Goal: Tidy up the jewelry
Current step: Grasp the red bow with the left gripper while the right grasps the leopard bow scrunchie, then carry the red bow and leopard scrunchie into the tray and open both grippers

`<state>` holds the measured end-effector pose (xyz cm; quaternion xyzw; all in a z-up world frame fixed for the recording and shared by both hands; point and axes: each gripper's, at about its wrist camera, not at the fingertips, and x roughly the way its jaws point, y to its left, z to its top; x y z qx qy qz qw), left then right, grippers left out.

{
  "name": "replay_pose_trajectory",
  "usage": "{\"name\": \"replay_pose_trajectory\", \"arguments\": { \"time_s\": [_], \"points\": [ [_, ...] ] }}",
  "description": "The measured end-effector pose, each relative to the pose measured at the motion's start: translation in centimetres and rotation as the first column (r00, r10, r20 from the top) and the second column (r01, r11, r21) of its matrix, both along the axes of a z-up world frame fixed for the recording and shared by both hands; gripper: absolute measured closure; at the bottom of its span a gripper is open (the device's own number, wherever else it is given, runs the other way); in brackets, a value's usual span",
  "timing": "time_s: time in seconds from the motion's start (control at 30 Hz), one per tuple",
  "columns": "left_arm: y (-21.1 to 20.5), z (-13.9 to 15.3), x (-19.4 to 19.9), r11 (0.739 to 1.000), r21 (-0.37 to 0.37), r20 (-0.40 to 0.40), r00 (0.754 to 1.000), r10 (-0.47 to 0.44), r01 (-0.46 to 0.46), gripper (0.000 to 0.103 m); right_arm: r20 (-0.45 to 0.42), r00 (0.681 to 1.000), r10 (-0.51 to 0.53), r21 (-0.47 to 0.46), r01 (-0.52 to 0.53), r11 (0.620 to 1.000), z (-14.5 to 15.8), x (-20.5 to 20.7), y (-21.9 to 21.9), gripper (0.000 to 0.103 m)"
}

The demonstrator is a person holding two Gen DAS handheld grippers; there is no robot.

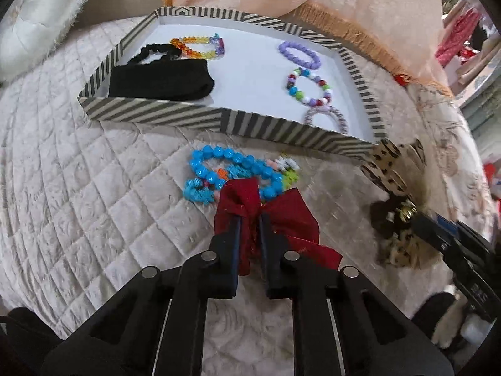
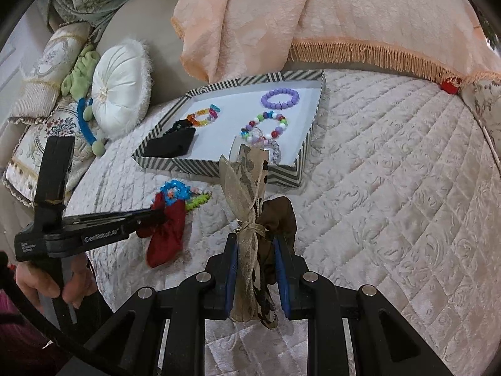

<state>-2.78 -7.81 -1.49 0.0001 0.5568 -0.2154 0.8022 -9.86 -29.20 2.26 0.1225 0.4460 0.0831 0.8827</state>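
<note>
My left gripper (image 1: pixel 250 216) is shut on a dark red fabric bow (image 1: pixel 281 216) just above the quilt, beside a blue bead bracelet (image 1: pixel 225 163) and small coloured bead pieces. In the right wrist view, my right gripper (image 2: pixel 255 238) is shut on a gold and leopard-print ribbon bow (image 2: pixel 247 188), held upright in front of the striped tray (image 2: pixel 219 169). The tray (image 1: pixel 150 112) holds a black headband (image 1: pixel 162 81), an orange-yellow bracelet (image 1: pixel 200 47), a purple bracelet (image 1: pixel 299 53), a multicoloured bead bracelet (image 1: pixel 308 86) and a clear coil hair tie (image 1: pixel 325 116).
Everything lies on a cream quilted bedspread (image 2: pixel 391 172). A peach fringed throw (image 2: pixel 313 15) hangs behind the tray. A round white cushion (image 2: pixel 120 94) and patterned pillows sit at the left. A person's hand (image 2: pixel 47 285) grips the left tool's handle.
</note>
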Motion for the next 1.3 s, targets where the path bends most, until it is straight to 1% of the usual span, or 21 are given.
{"name": "replay_pose_trajectory", "arguments": {
  "time_s": [0.2, 0.4, 0.67, 0.93, 1.3],
  "points": [
    [2.0, 2.1, -1.0, 1.000, -0.024, 0.026, 1.000, 0.008, -0.007, 0.093, 0.036, 0.999, 0.025, -0.017, -0.025, 1.000, 1.6, -0.2, 1.0, 0.082],
    [3.3, 4.9, -1.4, 0.999, -0.036, 0.087, 0.996, 0.023, -0.020, 0.093, 0.072, 0.997, 0.037, -0.036, -0.034, 0.999, 3.3, -0.2, 1.9, 0.082],
    [4.1, 7.9, -0.4, 0.998, -0.033, 0.156, 0.986, 0.051, -0.047, 0.093, 0.118, 0.992, 0.046, -0.054, -0.039, 0.998, 5.9, 0.4, 2.7, 0.082],
    [4.0, 9.2, 0.9, 0.998, -0.004, 0.206, 0.976, 0.063, -0.063, 0.093, 0.136, 0.989, 0.055, -0.055, -0.048, 0.997, 7.0, 1.9, 3.2, 0.082],
    [3.5, 8.8, 3.5, 0.996, 0.035, 0.220, 0.973, 0.075, -0.084, 0.093, 0.138, 0.989, 0.052, -0.039, -0.047, 0.998, 7.1, 4.2, 3.1, 0.082]
  ]
}}
